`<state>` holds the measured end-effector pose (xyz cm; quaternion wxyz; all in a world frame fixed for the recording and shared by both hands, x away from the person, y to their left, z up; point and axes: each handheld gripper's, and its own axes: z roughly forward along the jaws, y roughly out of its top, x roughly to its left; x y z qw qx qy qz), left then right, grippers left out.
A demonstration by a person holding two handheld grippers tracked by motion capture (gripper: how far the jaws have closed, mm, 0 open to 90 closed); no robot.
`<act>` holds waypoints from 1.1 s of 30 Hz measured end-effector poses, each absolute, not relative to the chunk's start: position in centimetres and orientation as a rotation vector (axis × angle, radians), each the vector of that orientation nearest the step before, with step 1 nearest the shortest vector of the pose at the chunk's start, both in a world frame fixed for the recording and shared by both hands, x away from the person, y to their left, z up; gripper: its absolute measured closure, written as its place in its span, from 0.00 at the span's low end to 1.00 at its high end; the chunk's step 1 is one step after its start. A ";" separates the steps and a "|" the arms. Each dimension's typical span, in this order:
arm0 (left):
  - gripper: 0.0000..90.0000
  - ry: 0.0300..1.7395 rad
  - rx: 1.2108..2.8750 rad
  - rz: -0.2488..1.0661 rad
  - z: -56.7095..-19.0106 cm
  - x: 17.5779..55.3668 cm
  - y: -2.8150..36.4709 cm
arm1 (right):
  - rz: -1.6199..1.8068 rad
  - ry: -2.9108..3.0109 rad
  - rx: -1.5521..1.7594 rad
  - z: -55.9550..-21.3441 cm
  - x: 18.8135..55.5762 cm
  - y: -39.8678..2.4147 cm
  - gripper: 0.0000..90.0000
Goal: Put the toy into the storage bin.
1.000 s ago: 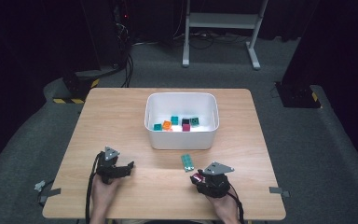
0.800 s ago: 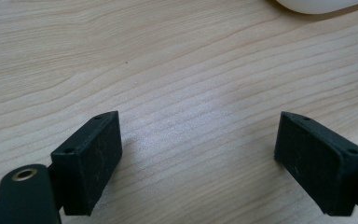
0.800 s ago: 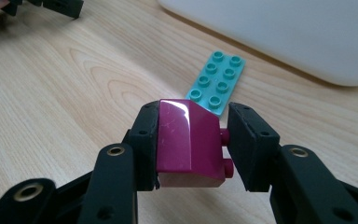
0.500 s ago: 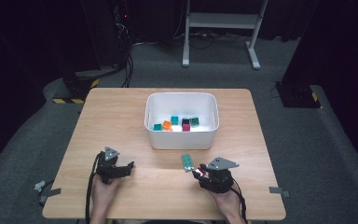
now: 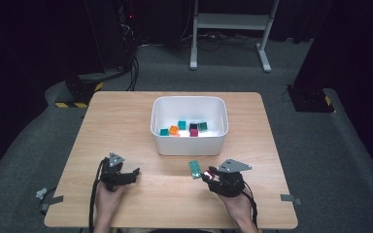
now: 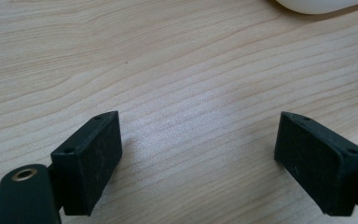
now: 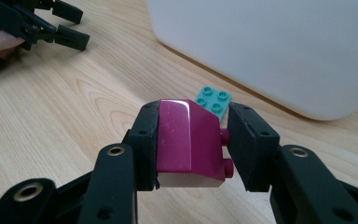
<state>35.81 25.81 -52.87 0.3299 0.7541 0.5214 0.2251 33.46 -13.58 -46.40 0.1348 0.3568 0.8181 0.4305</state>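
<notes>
My right gripper [image 7: 193, 140] is shut on a magenta sloped brick [image 7: 189, 140], held just above the wooden table [image 5: 126, 121]. In the high view the right gripper [image 5: 208, 173] sits at the front right, below the white bin [image 5: 189, 141]. A teal flat brick [image 7: 214, 100] lies on the table just beyond the held brick, also the teal brick [image 5: 194, 169] in the high view. Several coloured bricks [image 5: 184, 127] lie inside the bin. My left gripper [image 5: 132, 173] rests at the front left, and its jaws [image 6: 193, 158] stand wide open over bare wood.
The white bin's wall [image 7: 270, 51] rises close ahead of the right gripper. The left hand and its gripper [image 7: 42, 28] show far off in the right gripper view. A metal stand [image 5: 230, 29] and cables lie on the dark floor behind the table.
My right gripper has lifted slightly off the table with the magenta brick in it. The left gripper has stayed where it was.
</notes>
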 end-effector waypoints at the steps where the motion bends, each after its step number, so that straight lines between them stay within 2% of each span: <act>1: 0.17 1.364 1.973 0.589 -52.9 35.8 25.8 | 1.248 2.369 1.032 -46.3 33.5 -13.6 0.63; 33: 0.17 1.364 1.972 0.588 -52.9 35.8 25.8 | 1.359 2.309 0.989 -40.0 36.2 -14.6 0.63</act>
